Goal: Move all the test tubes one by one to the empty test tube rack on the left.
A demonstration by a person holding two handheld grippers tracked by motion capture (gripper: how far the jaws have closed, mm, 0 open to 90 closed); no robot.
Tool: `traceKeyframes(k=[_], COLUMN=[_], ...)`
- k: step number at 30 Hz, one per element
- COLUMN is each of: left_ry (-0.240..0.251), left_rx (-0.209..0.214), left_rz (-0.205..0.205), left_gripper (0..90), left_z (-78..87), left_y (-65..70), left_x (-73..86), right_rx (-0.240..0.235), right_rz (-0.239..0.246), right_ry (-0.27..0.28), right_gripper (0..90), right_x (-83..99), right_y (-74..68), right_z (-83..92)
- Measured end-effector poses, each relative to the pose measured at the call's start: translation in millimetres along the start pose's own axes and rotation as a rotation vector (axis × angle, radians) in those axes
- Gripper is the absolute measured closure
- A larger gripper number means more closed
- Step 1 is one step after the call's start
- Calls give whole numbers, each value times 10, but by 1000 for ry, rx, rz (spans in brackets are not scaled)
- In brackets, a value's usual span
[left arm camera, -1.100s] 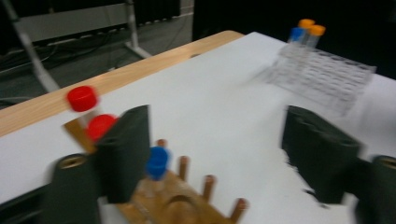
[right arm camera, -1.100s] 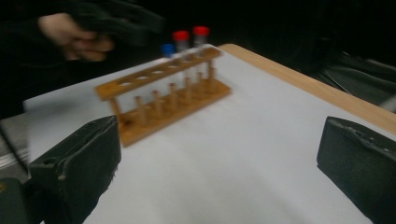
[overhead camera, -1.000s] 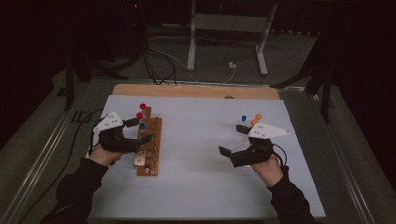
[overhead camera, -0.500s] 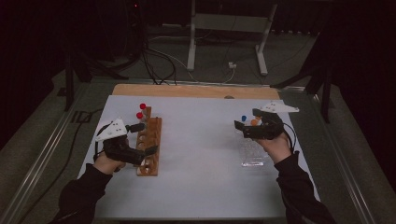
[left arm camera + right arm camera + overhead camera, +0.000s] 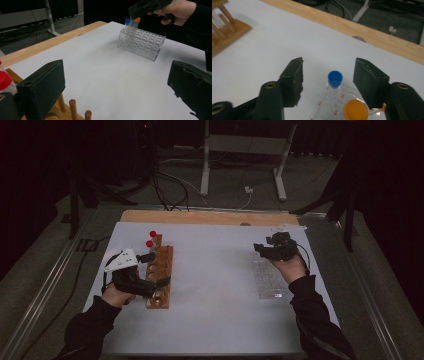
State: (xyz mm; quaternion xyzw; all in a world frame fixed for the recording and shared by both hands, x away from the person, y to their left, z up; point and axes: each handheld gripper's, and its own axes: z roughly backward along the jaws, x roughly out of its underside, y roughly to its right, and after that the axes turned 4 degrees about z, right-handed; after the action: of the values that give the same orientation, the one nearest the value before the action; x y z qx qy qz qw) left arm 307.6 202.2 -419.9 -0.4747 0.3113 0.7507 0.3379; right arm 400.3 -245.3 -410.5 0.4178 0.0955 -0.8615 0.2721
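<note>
Nearby, blue-capped tube [image 5: 335,79] and orange-capped tube [image 5: 355,110] stand between right tongs [image 5: 328,75].

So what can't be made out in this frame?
- High view: the capped tubes at the clear rack are hidden by the right gripper.
- Right gripper view: the orange-capped tube is cut off by the bottom edge.
- Left gripper view: the red-capped tube is cut off by the left edge.

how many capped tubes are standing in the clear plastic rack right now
2: a blue-capped tube and an orange-capped tube, side by side at one end of the clear rack.
</note>
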Motion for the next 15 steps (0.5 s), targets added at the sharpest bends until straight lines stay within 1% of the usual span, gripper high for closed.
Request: traceKeyframes(k=[1,2,3,4,6,8,11,15], left_ry=[2,4,3,4,2,1,0,-1], left_rx=[-1,2,0,-1,0,2,3,3], left_rz=[0,3,1,-1,-3,-4,-4,-5], left_gripper=[22,22,22,22,22,22,22,22], left_z=[1,2,2,2,2,-1,-4,-4], left_y=[2,3,4,6,7,8,12,13], left_x=[-2,-3,-5,-6,-7,-7,-8,-9], right_rx=[4,21,26,24,36,38,30,5], right_rz=[4,8,14,15,23,25,22,22], right_ry=[-21,-40,-56,-73,-102,-122,-144,-163], right_gripper=[457,481,499,516,562,584,620,655], right_x=[-10,-20,-31,-40,-56,-72,-90,-99], right_y=[2,3,3,5,7,17,37,54], right_z=[-17,-32,-46,-60,-84,-104,-133,-166])
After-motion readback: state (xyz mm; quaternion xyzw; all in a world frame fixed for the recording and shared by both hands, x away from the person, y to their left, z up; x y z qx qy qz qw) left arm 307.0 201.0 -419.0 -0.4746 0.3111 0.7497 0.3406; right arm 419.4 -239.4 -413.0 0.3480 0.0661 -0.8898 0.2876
